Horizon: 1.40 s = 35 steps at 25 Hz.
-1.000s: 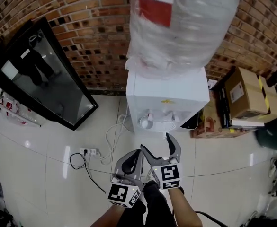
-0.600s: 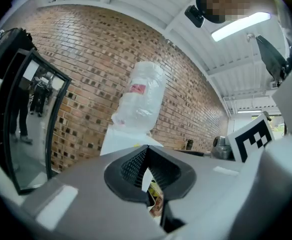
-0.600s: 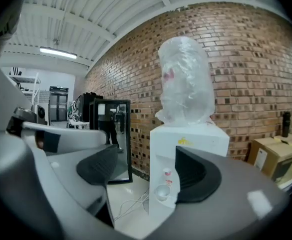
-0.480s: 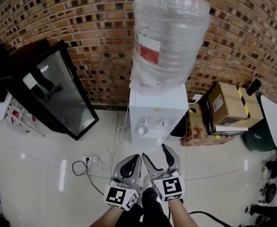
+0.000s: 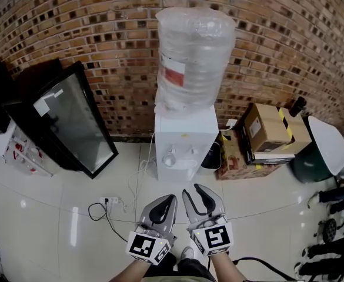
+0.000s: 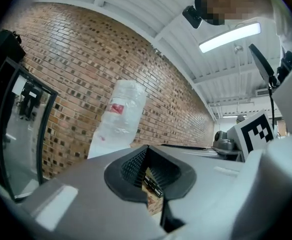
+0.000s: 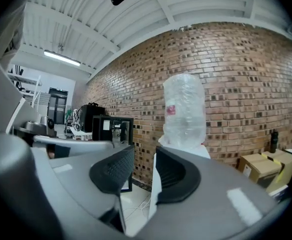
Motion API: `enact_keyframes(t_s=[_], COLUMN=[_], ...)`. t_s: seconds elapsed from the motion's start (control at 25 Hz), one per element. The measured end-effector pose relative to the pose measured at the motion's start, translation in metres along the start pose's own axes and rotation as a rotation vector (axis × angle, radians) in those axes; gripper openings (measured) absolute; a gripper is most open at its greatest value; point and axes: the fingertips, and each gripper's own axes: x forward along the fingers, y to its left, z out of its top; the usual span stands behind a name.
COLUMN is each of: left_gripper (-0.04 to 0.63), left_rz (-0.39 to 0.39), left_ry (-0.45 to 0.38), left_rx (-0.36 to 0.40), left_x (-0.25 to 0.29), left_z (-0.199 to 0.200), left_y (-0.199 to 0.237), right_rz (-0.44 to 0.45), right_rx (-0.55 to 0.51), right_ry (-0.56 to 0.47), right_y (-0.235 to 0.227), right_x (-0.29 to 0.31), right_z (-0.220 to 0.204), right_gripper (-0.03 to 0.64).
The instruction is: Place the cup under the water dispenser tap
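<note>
The white water dispenser (image 5: 183, 135) stands against the brick wall with a clear plastic-wrapped bottle (image 5: 192, 57) on top. A small white cup (image 5: 170, 156) sits in its recess below the taps. Both grippers hang side by side over the floor, well short of the dispenser. My left gripper (image 5: 162, 203) has its jaws together and holds nothing; its pads (image 6: 136, 166) meet at the tips. My right gripper (image 5: 199, 197) is closing, with a narrow gap left and nothing between its pads (image 7: 117, 170). In the right gripper view the dispenser's bottle (image 7: 184, 111) is straight ahead.
A black glass-fronted cabinet (image 5: 72, 125) leans at the left. A power strip with cables (image 5: 114, 202) lies on the tiled floor before the dispenser. Cardboard boxes (image 5: 269, 128) and a dark green bin (image 5: 310, 166) stand at the right.
Both grippers have drawn back and upward from the dispenser, which now looks smaller and farther off. The right gripper's jaws have narrowed from wide open to a small gap.
</note>
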Motion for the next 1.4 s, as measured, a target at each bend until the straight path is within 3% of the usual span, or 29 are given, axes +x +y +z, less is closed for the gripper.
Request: enact_keyframes(t_s=[0.24,0.6,1.4], left_gripper=[-0.009,-0.008,-0.008], left_rz=[-0.034,-0.031,-0.01], left_ry=[-0.006,-0.034,-0.045], left_rx=[0.017,0.06,0.117], left_x=[-0.012,-0.038,-0.081], left_z=[0.01,0.021,0.01], left_y=[-0.038,-0.1,-0.172], right_rz=[-0.016,0.046,0.084], right_rx=[-0.009,-0.014,-0.012], right_ry=[-0.026,-0.082,-0.097], right_y=[0.004,0.021,0.029], right_x=[-0.043,-0.107,-0.191], right_z=[0.026,0.044,0.037], right_gripper=[0.099,0.007,0.005])
